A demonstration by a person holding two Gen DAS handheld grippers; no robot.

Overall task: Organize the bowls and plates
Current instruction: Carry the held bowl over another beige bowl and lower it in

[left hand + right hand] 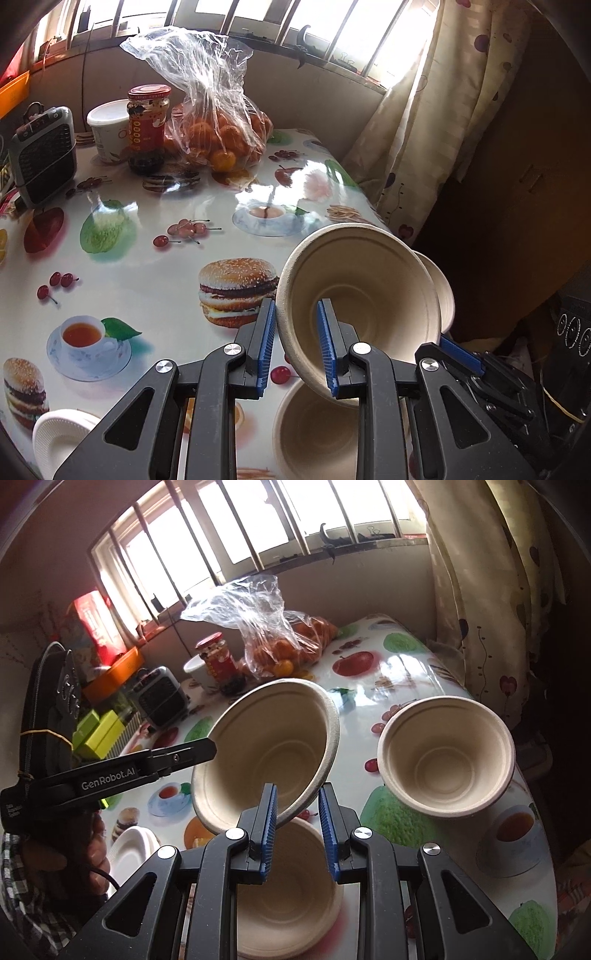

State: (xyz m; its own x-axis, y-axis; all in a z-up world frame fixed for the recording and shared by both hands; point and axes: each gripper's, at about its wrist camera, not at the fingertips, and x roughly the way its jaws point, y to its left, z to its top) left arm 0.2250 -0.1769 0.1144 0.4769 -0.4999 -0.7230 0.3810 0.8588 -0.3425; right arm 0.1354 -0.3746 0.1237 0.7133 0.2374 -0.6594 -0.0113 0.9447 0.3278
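Observation:
A beige paper bowl (362, 291) is tilted in the air above the table, and both grippers have its rim between their jaws. My left gripper (295, 347) holds one side of the rim; it shows at the left in the right wrist view (207, 755). My right gripper (297, 830) closes on the opposite rim of this bowl (266, 746); it shows in the left wrist view (458, 354). A second beige bowl (291, 893) stands on the table under the held one. A third bowl (447, 757) stands to the right near the table edge. A white plate (129, 853) lies at the left.
On the fruit-print tablecloth (147, 266) at the back stand a bag of oranges (221, 136), a red-lidded jar (147, 129), a white tub (107, 129) and a small grey heater (44, 155). A curtain (413, 129) hangs beyond the right table edge.

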